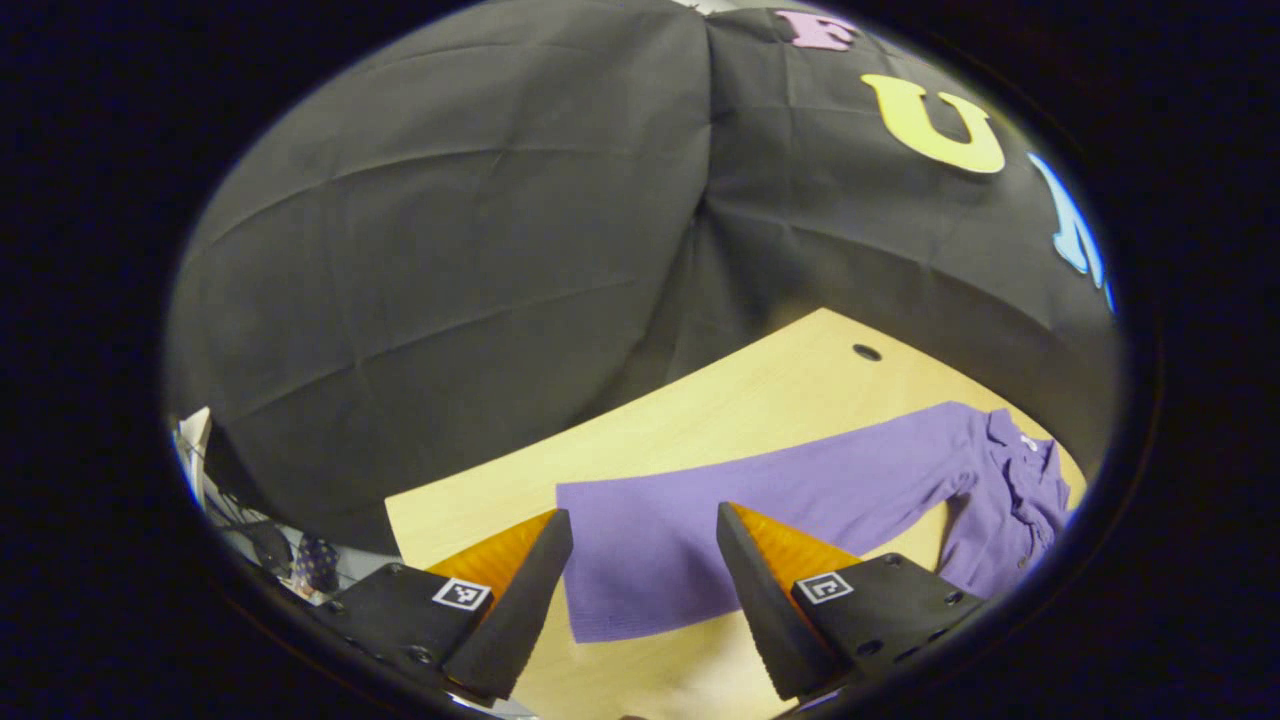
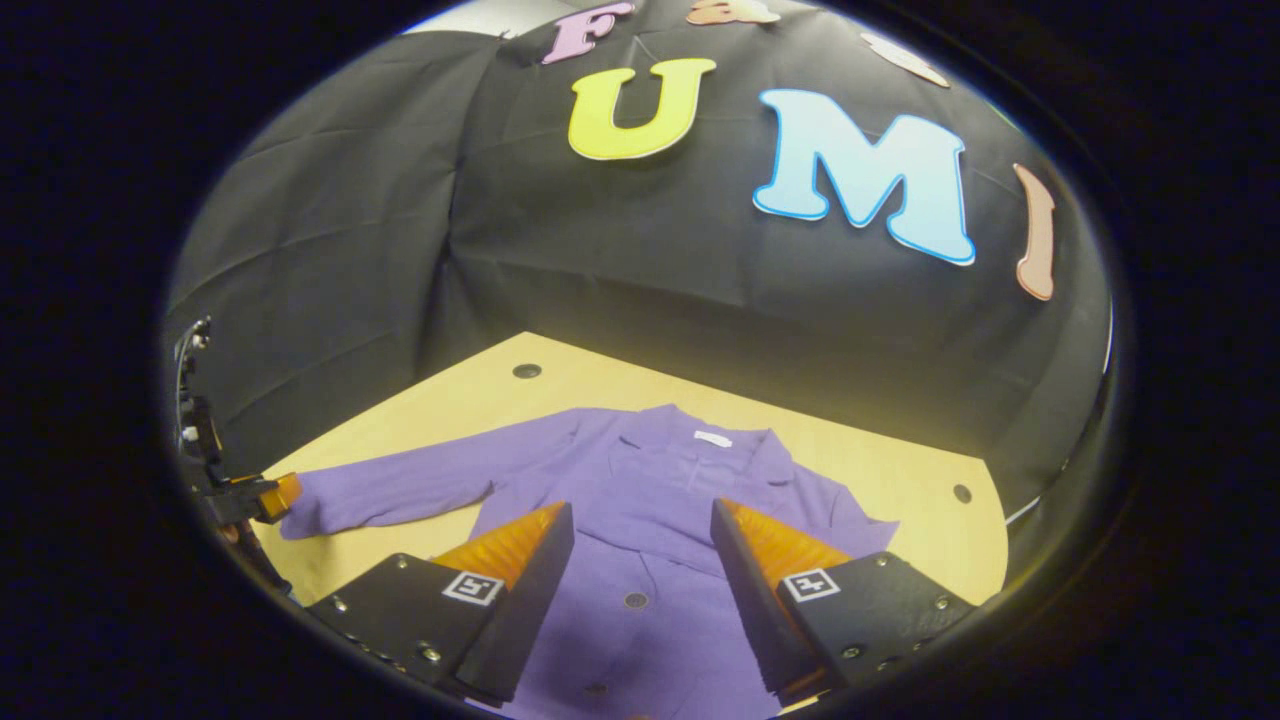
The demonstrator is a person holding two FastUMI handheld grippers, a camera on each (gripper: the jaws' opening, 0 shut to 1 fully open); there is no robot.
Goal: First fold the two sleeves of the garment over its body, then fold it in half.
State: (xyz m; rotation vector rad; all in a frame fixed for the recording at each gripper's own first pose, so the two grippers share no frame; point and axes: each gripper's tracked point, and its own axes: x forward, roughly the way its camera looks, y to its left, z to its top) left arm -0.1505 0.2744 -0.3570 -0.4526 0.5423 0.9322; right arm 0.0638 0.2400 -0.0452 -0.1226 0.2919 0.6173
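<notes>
In the left gripper view the left tool [image 1: 645, 560] stands nearest, its two fingers spread wide apart with nothing between them. Just past the fingertips lies the cuff end of the left sleeve [image 1: 700, 530] of a purple garment [image 1: 1010, 500], stretched flat across the pale wooden worktop [image 1: 700, 410]. The sleeve runs away to the right toward the collar [image 1: 1015, 435] and the buttoned front, which sit near the right edge of the view. Whether the fingers touch the cloth or hang above it is hard to judge from this angle; they appear to be just over it. Beyond the sleeve a small round hole [image 1: 867, 352] shows in the worktop, and behind that hangs the black cloth wall [image 1: 450, 250].

In the right gripper view the right tool [image 2: 642, 555] is likewise open, fingers well apart, poised over the front of the garment [image 2: 650, 480], where a dark button [image 2: 635, 600] lies between them. The garment lies flat and face up, collar [image 2: 700, 440] farther off with a white tag [image 2: 712, 438] inside it. Its one sleeve [image 2: 400, 490] extends out to the left, unfolded, and the other tool's tip [image 2: 275, 497] sits just beside that cuff at the left edge. Two holes [image 2: 527, 371] mark the far worktop [image 2: 900, 470].
</notes>
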